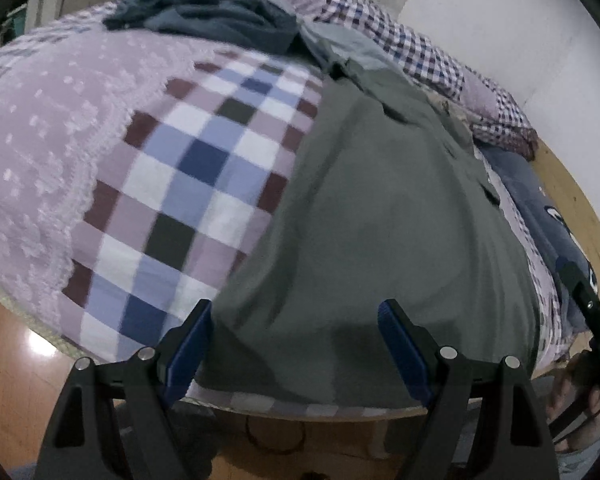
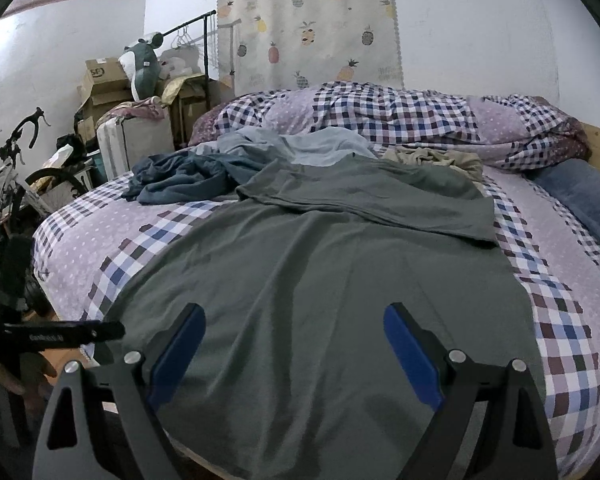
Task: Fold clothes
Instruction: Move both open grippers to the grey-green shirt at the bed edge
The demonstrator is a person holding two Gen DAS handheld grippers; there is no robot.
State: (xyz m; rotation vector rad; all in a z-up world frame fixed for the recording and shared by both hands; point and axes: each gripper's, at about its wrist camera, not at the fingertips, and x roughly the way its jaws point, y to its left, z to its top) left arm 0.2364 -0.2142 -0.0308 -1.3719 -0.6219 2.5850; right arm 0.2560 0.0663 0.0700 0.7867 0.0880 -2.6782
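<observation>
Grey-green T-shirt (image 2: 320, 264): spread flat on the bed, hem toward the near edge, one sleeve folded across the upper part.
Bed sheet (image 1: 204, 184): lilac with white dots and blue, maroon and white checks; it lies under the shirt.
Other clothes: a dark blue garment (image 2: 180, 182), a pale blue one (image 2: 324, 146) and a beige one (image 2: 436, 158) lie bunched beyond the shirt, near the checked duvet (image 2: 380, 114).
Writing: a cardboard box (image 2: 104, 76) by the wall bears a round mark, too small to read; the white lettering on the left tool's side, seen from the right wrist, is blurred.
Left gripper (image 1: 296, 344): tilted steeply down over the shirt's near left hem, blue pads (image 1: 188, 356) wide apart, nothing between them.
Right gripper (image 2: 296, 354): angled down over the shirt's lower middle, jaws spread, gripping nothing.
Hand (image 2: 16, 380): fingers wrapped round the left tool's handle, low at the left edge of the right wrist view.
Curtain (image 2: 308, 24): pineapple print, hanging behind the bed.
</observation>
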